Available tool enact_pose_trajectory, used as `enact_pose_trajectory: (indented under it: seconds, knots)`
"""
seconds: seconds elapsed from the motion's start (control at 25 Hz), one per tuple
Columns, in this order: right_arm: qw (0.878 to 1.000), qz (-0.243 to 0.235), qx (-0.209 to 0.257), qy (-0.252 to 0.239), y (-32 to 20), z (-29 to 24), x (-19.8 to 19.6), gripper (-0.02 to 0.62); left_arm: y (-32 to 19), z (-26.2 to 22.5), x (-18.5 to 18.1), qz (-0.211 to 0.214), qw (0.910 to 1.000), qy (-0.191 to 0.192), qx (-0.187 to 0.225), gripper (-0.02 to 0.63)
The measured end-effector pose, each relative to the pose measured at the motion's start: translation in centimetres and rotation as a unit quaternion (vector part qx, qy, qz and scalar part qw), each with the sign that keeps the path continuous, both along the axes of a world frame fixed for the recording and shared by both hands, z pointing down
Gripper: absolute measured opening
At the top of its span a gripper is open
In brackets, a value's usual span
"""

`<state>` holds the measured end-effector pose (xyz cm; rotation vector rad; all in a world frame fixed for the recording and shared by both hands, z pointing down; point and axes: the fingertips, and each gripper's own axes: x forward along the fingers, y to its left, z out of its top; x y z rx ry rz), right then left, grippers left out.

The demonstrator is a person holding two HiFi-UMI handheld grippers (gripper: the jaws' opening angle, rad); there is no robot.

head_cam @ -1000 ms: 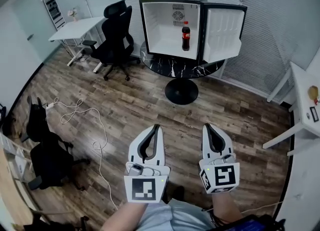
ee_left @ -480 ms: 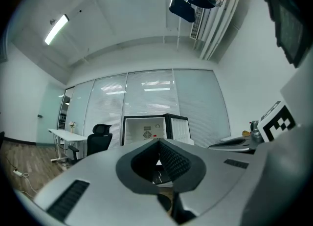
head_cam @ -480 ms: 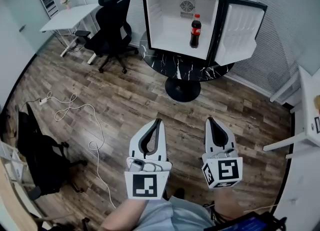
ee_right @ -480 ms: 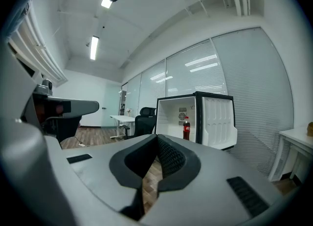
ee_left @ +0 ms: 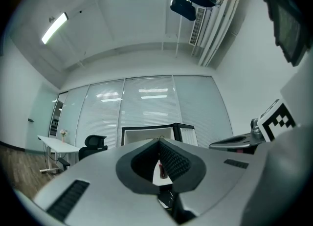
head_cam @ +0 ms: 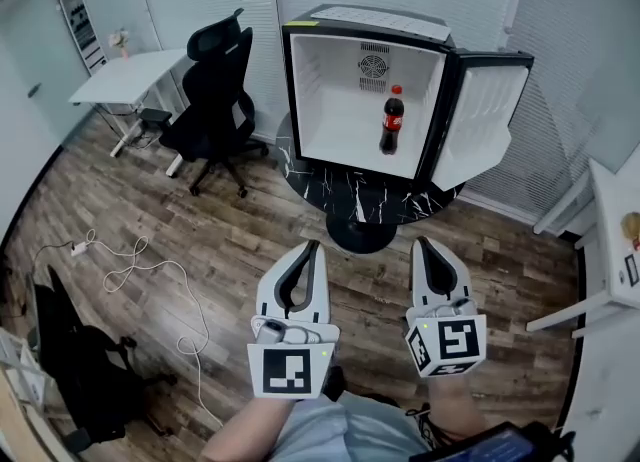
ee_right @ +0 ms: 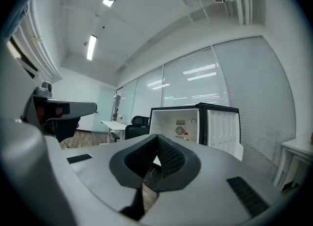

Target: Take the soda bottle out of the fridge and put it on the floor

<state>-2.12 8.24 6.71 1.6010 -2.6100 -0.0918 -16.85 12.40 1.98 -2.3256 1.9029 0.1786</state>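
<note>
so, the bottle stands upright inside the open fridge at twelve o'clock, well ahead of you. your left gripper and right gripper are pinched closed and empty, aimed that way, since nothing's within reach.

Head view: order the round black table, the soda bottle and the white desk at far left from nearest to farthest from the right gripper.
1. Round black table, just ahead of the right gripper, carrying the fridge.
2. Soda bottle, upright inside the open fridge, farther ahead.
3. White desk, back left, beyond the office chair.
</note>
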Motion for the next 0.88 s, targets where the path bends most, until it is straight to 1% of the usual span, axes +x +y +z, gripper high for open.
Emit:
enact_pose_trajectory:
  seconds: [0.12,0.28,0.56,0.68,0.88]
  knots:
    - [1.0,0.005,0.012,0.004,-1.6,-0.8,-0.5,0.014,-1.6,-0.2,-0.4,0.007,0.9999,-0.004,0.006,0.015]
    - [1.0,0.013,0.017,0.01,-3.3,-1.4,-0.1,0.014,-3.8,1.0,0.0,0.019,0.9997,-0.001,-0.012,0.015]
    - [0.999,0.036,0.013,0.007,-7.0,-0.7,1.9,0.014,-8.4,3.4,2.1,0.045,0.9983,-0.014,-0.034,0.015]
    - [0.999,0.037,0.01,0.008,-9.2,0.0,2.3,0.014,-10.9,4.2,3.1,0.05,0.9976,-0.018,-0.044,0.015]
    - [0.999,0.031,-0.011,-0.004,-14.4,2.0,2.6,0.014,-16.4,5.2,4.8,0.061,0.9961,-0.034,-0.054,0.015]
